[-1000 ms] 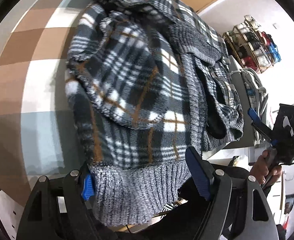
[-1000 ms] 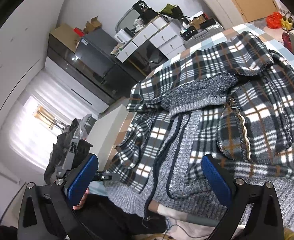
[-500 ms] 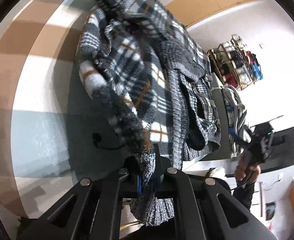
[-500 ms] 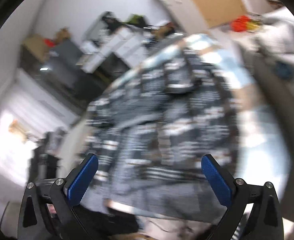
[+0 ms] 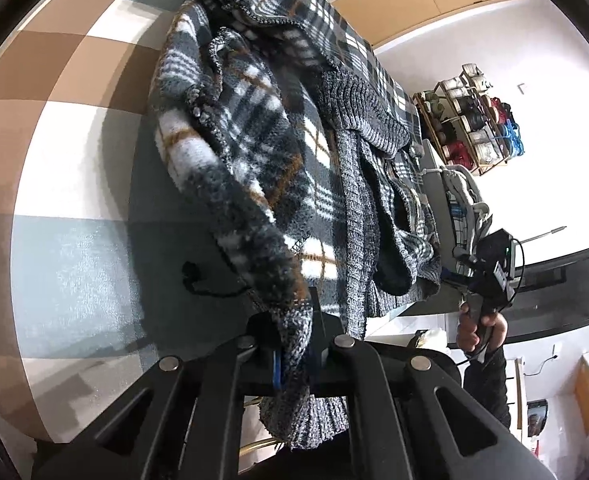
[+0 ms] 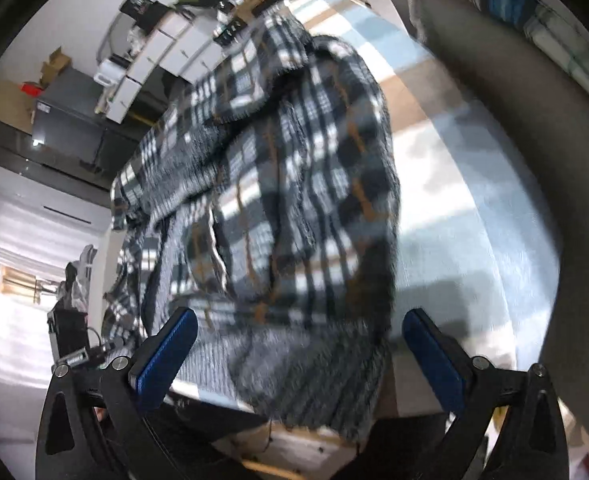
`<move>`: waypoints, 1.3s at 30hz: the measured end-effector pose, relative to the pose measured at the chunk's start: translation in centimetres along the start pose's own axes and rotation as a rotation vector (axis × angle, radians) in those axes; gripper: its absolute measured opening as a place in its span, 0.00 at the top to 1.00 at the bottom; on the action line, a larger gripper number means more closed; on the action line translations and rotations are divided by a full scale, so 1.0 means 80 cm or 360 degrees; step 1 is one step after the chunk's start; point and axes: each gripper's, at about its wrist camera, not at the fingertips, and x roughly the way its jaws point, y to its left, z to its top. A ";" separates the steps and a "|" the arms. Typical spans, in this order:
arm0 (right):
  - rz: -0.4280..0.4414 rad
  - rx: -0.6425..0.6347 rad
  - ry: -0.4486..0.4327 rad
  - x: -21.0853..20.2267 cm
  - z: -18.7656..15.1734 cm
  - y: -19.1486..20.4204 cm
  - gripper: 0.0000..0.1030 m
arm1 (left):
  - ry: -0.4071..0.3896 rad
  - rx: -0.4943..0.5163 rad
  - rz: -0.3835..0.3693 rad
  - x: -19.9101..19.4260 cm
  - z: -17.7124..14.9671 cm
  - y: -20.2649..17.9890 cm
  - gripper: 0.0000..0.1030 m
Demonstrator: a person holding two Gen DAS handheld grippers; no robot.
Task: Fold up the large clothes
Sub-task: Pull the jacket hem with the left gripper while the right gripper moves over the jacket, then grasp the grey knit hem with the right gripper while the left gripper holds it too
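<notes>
A plaid fleece jacket (image 5: pixel 262 152) with grey ribbed hem and collar lies crumpled on a checked cloth-covered table (image 5: pixel 70 184). My left gripper (image 5: pixel 294 360) is shut on the jacket's ribbed hem corner at the table's near edge, lifting it slightly. My right gripper (image 6: pixel 298 348) is open and empty, its blue pads either side of the jacket's ribbed hem (image 6: pixel 294 364) without touching it. The right gripper also shows in the left wrist view (image 5: pixel 490 280), off the table's right edge. The right wrist view is blurred.
A black cord (image 5: pixel 202 280) lies on the table by the jacket. A shelf of yarn spools (image 5: pixel 474 120) stands against the far wall. Drawers and a dark cabinet (image 6: pixel 74 120) sit beyond the table. A grey chair back (image 6: pixel 534 160) is at the right.
My left gripper closed on the jacket's ribbed hem and lifted it. My right gripper swung round to face the jacket's hem from the table's edge, still open.
</notes>
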 end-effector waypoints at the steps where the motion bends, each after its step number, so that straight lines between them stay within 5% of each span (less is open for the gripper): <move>1: 0.0031 -0.0001 0.0002 0.001 0.000 0.002 0.00 | -0.0001 0.0000 -0.0002 0.000 0.000 0.000 0.97; 4: 0.0221 -0.0014 0.0064 0.005 0.000 0.007 0.14 | -0.0001 -0.0006 -0.0010 0.000 -0.001 0.001 0.97; 8: 0.0467 -0.0030 0.0169 0.015 -0.007 0.006 0.19 | 0.0006 -0.0019 -0.0018 0.000 -0.001 0.003 0.97; 10: 0.0351 -0.0058 0.0196 0.019 -0.011 0.005 0.25 | 0.0007 -0.0023 -0.0015 0.001 -0.001 0.003 0.97; 12: 0.0185 -0.0093 0.0181 0.018 -0.013 0.006 0.56 | 0.0014 -0.0015 -0.0006 0.002 -0.001 0.002 0.97; 18: 0.0063 -0.0151 0.0153 0.036 -0.019 0.025 0.82 | 0.0037 -0.0023 0.0038 0.008 -0.001 0.001 0.94; 24: 0.0133 -0.0091 0.0079 0.042 -0.012 0.021 0.81 | 0.0066 -0.0040 0.0046 0.008 -0.004 0.003 0.86; 26: 0.0172 -0.0066 0.0060 0.044 -0.011 0.018 0.78 | 0.0068 -0.0050 0.0024 0.006 -0.006 0.003 0.74; 28: 0.0200 -0.0071 0.0038 0.043 -0.013 0.017 0.76 | 0.0056 -0.0045 0.0005 0.004 -0.007 0.001 0.49; 29: 0.0249 -0.0045 0.0028 0.043 -0.014 0.013 0.71 | 0.0049 -0.0038 0.0005 0.003 -0.008 0.000 0.47; 31: 0.0384 0.0039 -0.0004 0.045 -0.017 0.005 0.59 | 0.0037 -0.0022 0.0026 0.002 -0.009 -0.001 0.46; 37: 0.0453 0.0084 -0.0056 0.049 -0.013 0.007 0.58 | 0.0019 -0.0031 0.0021 0.004 -0.006 -0.001 0.47; 38: 0.0438 0.0066 -0.0060 0.051 -0.013 0.011 0.58 | 0.0020 -0.0031 0.0026 0.005 -0.005 -0.002 0.51; 39: 0.0416 0.0050 -0.0065 0.052 -0.013 0.014 0.60 | 0.0026 -0.0031 0.0061 0.005 -0.006 -0.001 0.66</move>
